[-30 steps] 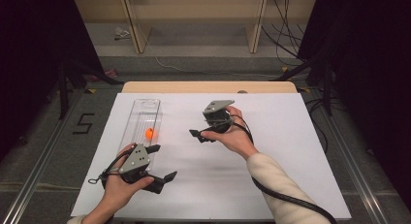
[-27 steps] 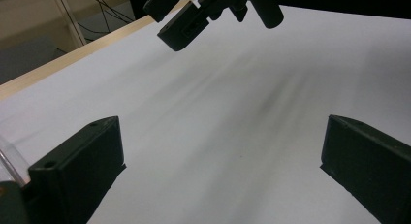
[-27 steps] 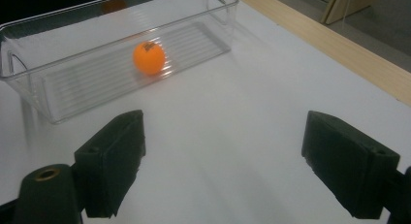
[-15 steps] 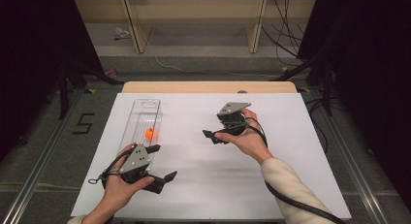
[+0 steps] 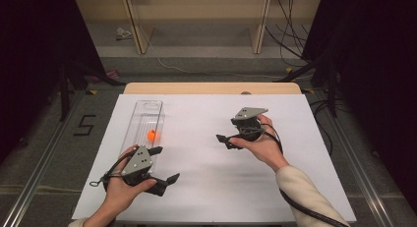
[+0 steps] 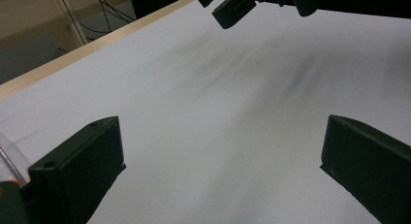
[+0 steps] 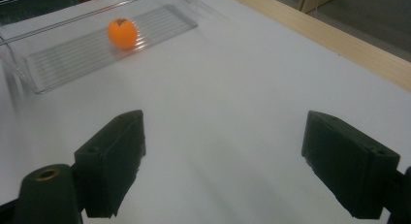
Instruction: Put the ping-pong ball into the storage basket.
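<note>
High view: your left gripper (image 5: 164, 164) rests wide open and empty at the near end of the clear tray (image 5: 138, 119); the orange ball (image 5: 152, 135) lies inside the tray. Your right gripper (image 5: 224, 139) hovers mid-table, well apart.
Left gripper view: jaws spread over bare white sheet (image 6: 232, 112).
Right gripper view: jaws wide, empty; ball (image 7: 122, 33) in tray ahead.

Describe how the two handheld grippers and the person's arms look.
Both the left gripper and the right gripper are black, each with two blocky black fingers that have small round holes near the base. A grey three-cornered plate with small dots tops each. A thin black cable trails from the right one along a cream sleeve.
</note>
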`<state>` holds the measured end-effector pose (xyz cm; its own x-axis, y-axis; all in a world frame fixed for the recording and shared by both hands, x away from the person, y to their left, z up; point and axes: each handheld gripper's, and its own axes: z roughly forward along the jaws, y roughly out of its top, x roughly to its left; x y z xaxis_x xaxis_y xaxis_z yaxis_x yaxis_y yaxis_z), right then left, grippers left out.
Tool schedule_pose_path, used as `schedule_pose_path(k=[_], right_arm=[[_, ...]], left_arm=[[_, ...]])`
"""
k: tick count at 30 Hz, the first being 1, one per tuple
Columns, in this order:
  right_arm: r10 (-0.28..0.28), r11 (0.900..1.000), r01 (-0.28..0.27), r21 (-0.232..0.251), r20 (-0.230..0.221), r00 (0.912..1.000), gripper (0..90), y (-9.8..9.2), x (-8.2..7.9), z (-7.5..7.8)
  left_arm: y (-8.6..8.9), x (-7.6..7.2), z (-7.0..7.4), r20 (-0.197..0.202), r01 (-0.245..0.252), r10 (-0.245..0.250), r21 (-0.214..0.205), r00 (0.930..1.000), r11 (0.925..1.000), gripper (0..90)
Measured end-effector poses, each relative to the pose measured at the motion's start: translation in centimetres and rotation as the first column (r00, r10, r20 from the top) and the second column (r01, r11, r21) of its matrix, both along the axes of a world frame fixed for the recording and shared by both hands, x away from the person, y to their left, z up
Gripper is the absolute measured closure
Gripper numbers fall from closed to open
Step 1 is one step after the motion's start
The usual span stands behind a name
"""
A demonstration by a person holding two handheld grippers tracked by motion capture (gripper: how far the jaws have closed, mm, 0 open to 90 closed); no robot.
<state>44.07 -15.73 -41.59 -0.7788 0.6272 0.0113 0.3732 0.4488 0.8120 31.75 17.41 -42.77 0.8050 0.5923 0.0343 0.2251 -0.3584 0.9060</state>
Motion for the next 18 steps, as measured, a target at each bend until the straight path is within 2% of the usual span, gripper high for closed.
schedule_pose_path(k=[18], right_arm=[[-0.030, 0.9995, 0.030, -0.004, -0.006, 0.9995, 16.3, -2.5, -1.3, -0.5]], left_arm=[[0.0, 0.0, 0.0, 0.001, -0.001, 0.001, -0.002, 1.0000, 1.0000, 1.0]])
